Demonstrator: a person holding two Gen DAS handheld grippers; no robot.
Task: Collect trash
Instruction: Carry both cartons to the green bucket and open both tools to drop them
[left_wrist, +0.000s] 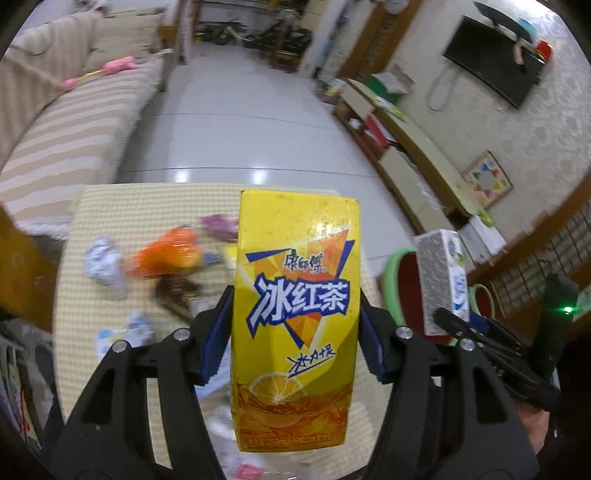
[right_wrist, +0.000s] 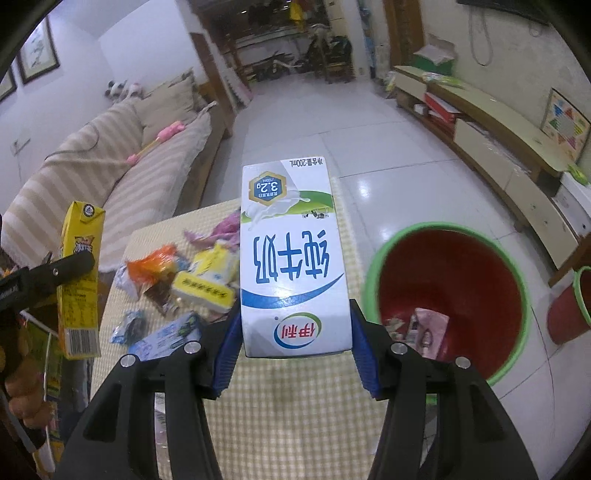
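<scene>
Right wrist: milk carton (right_wrist: 293, 266) beside red bin's rim (right_wrist: 384, 243).

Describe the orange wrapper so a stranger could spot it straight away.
Start at the checked table in front of the striped sofa. In the trash heap on it, left of the yellow packet, lies the orange wrapper. It is the only bright orange, crumpled piece there.

Setting: home living room. Evidence: striped sofa (right_wrist: 110, 177) along one wall, wall-mounted TV (left_wrist: 491, 59) above a long low cabinet (right_wrist: 491, 136), framed pictures (right_wrist: 37, 51), glossy tiled floor (left_wrist: 240, 122), checked-cloth table (right_wrist: 288, 406).
</scene>
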